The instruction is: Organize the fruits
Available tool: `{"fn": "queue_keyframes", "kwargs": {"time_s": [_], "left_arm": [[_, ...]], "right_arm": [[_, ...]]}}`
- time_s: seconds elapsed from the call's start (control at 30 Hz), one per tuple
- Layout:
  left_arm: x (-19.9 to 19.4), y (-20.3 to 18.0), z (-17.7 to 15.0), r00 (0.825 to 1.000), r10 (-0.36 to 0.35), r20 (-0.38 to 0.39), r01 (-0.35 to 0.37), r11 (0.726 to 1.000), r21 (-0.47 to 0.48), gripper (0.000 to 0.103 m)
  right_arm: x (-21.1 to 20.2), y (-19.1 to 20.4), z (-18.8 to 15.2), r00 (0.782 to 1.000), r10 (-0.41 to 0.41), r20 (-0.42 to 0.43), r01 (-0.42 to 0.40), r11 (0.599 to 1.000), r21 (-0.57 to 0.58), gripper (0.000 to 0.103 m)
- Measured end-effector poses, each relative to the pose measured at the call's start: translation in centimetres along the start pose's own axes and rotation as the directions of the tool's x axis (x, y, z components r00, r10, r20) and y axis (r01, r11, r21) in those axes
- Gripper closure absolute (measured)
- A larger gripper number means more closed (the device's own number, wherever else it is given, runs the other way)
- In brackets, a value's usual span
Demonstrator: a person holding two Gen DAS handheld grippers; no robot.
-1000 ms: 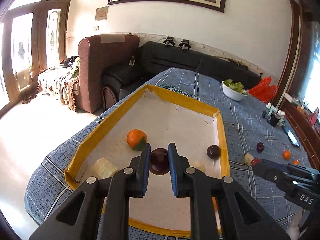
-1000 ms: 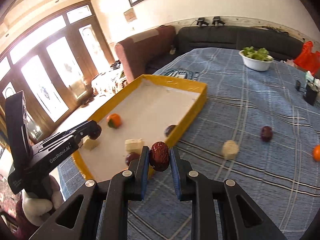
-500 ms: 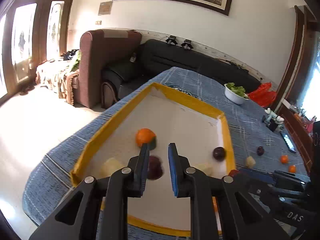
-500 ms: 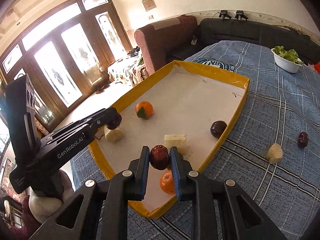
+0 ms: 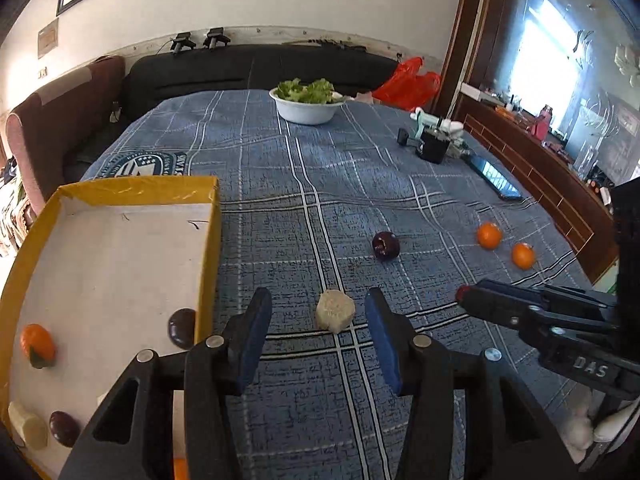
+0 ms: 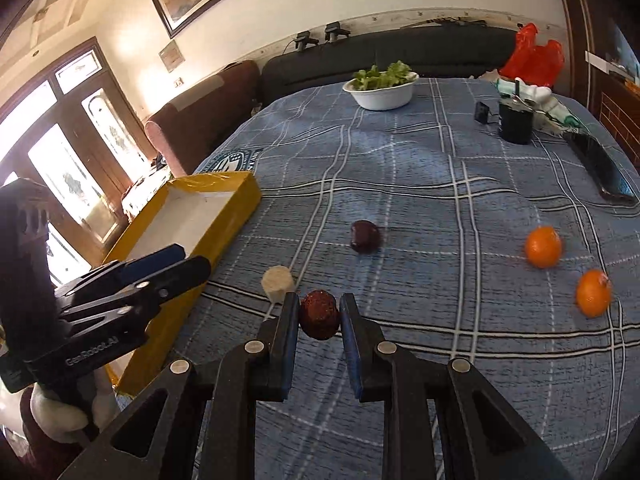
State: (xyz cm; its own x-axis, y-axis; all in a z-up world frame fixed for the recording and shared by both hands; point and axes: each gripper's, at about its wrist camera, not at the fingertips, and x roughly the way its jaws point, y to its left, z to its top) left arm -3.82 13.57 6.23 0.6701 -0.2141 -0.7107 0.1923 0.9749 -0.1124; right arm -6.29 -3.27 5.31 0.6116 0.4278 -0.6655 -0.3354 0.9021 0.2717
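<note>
Reddish fruit [image 6: 319,314] between right claw [image 6: 319,318] pads

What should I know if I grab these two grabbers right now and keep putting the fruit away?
Left gripper: empty, jaws just opened, aimed at the pale chunk on the blue cloth.
Right gripper: shut on a reddish-brown fruit, over the cloth, not in the yellow tray.
Done: in the tray lie an orange, two dark plums and a pale chunk.
Left: the held fruit, the pale chunk, one dark plum and two oranges on the cloth.
</note>
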Motion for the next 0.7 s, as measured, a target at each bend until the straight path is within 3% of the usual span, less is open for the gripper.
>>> {"fn": "queue_keyframes", "kwargs": {"time_s": [0.2,0.23,0.27,0.33,0.53,0.63,0.7], "left_arm": [[4.6,-1.7,-0.2,0.990,0.083,-0.110,-0.077,0.995,0.057,0.056],[5.3,-1.9,-0.4,0.987,0.091,-0.133,-0.083,0.994,0.065,0.061],[5.7,-1.9,-0.6,0.984,0.093,-0.151,-0.083,0.994,0.069,0.072],[5.6,-1.8,-0.8,0.984,0.098,-0.145,-0.090,0.994,0.059,0.075],[0.3,0.3,-0.9,0.997,0.066,-0.049,-0.068,0.996,-0.049,0.075],[-3.5,2.8,-1.0,0.996,0.094,0.002,-0.093,0.989,-0.118,0.075],[-6.0,5.4,-1.8,0.988,0.156,0.019,-0.151,0.974,-0.167,0.075]], "right_arm": [[-0.8,-2.4,-0.4,1.000,0.018,0.005,-0.019,0.998,0.054,0.080],[-0.8,-2.6,-0.5,1.000,0.023,0.007,-0.023,0.998,0.057,0.080],[-0.9,-2.7,-0.4,1.000,0.025,0.010,-0.026,0.998,0.058,0.080],[-0.9,-2.9,-0.1,0.999,0.039,0.014,-0.040,0.997,0.061,0.080],[0.3,-3.0,1.4,0.999,0.051,0.011,-0.052,0.997,0.065,0.080],[1.7,-2.9,2.1,1.000,0.027,-0.001,-0.027,0.998,0.063,0.080],[2.4,-2.9,2.3,1.000,0.016,-0.011,-0.015,0.998,0.069,0.079]]}}
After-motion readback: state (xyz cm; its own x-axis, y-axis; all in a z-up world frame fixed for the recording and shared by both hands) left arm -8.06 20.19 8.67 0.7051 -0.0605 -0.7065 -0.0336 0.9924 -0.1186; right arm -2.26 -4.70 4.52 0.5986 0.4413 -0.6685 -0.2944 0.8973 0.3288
